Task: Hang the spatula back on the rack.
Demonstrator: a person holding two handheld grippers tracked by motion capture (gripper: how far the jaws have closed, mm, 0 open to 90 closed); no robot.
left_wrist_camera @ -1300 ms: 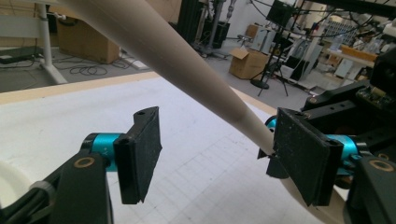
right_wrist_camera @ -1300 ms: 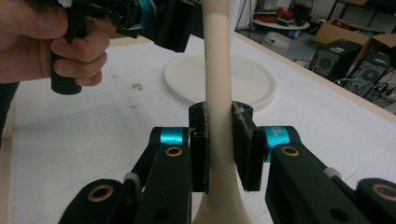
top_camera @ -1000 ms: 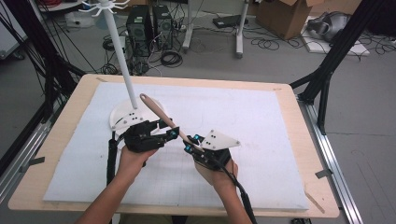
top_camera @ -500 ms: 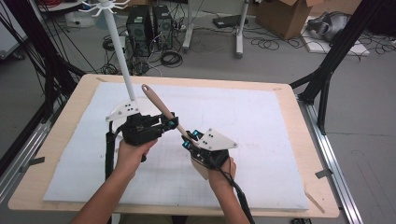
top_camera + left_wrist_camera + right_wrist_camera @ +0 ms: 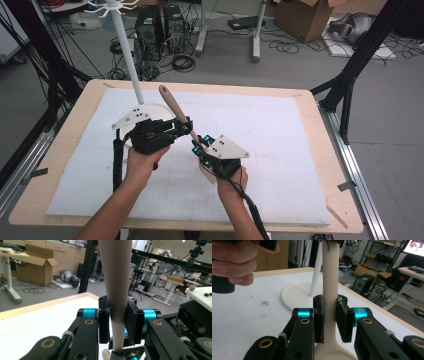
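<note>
Wooden spoon: pale, tapered handle, held tilted above the counter between both grippers. Left gripper jaws clamp the handle mid-length; right gripper jaws clamp it lower, near the bowl. White stand sits just behind on the white mat.

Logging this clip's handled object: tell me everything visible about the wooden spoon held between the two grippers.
The wooden spoon is pale, smooth, unfinished-looking wood with a long rounded handle widening toward its free end. It is held off the table, tilted up and away from the person. The left gripper clamps mid-handle; the right gripper clamps the neck just above the bowl, which is mostly hidden. Nothing else touches it.
</note>
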